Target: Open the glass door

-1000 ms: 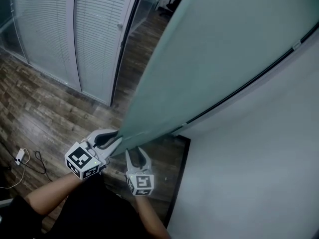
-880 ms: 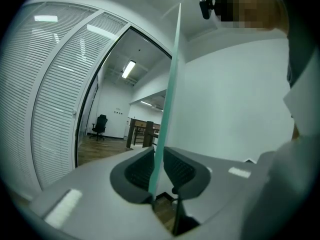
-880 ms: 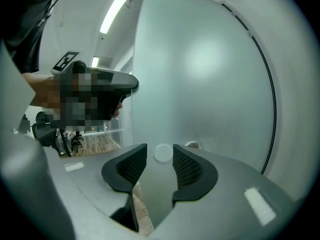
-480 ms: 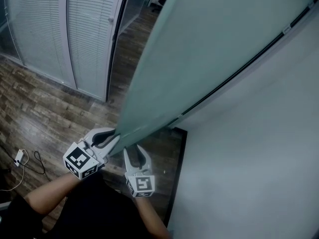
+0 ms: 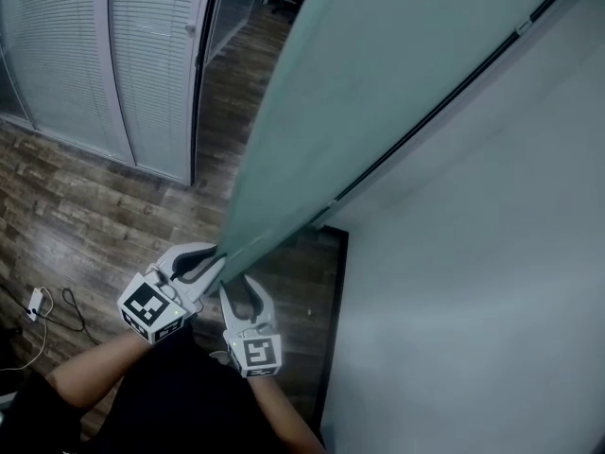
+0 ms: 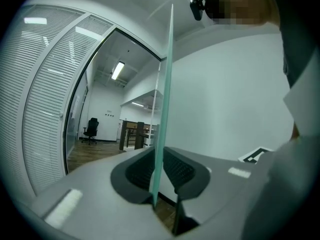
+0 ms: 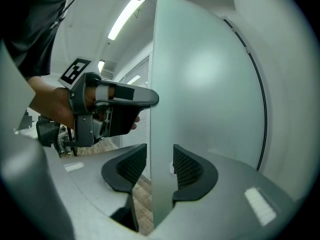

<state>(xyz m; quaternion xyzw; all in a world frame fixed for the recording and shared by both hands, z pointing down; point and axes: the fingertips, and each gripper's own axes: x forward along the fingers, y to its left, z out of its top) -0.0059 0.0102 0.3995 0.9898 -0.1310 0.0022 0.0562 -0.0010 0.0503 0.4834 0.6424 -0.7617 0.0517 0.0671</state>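
Glass door [image 5: 378, 93], frosted and angled out from the white wall [image 5: 492, 272], runs from the top of the head view down to both grippers at its free edge. Left gripper [image 5: 210, 259] straddles that edge, jaws parted with the pane's thin rim between the pads. Right gripper [image 5: 242, 296], just beside it and nearer the person, likewise has the pane between its spread jaws, unclamped. Wood floor [image 5: 85, 216] and slatted blinds [image 5: 142, 64] lie left; a chair [image 6: 91, 130] stands beyond
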